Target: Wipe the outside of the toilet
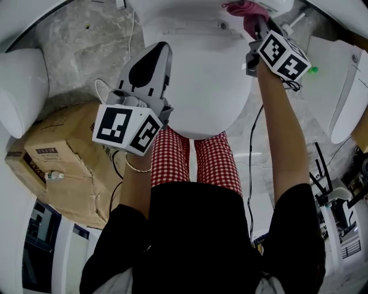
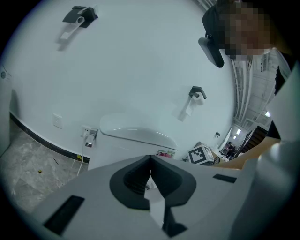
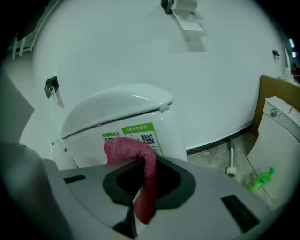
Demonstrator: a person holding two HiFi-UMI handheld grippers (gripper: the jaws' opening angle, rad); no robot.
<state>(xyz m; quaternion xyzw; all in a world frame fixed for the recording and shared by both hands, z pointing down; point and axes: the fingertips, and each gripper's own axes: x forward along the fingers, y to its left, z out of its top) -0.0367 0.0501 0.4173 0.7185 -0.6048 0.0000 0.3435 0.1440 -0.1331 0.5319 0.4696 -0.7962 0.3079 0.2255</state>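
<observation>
The wiping step looks to be in hand at the far end of the toilet (image 1: 201, 80). The right tongs (image 1: 256, 26) are clamped on a pink cloth (image 1: 244, 8), a soft, nubby strip that folds limply over their tips by the far right of the closed lid, though whether it touches the shell I cannot tell. The left tongs (image 1: 163, 50) hover over the lid's left side, jaws together and empty. The next move probably calls for pressing the cloth flat and dragging it along the smooth, glossy white, rounded shell, keeping steady pressure round the curves.
</observation>
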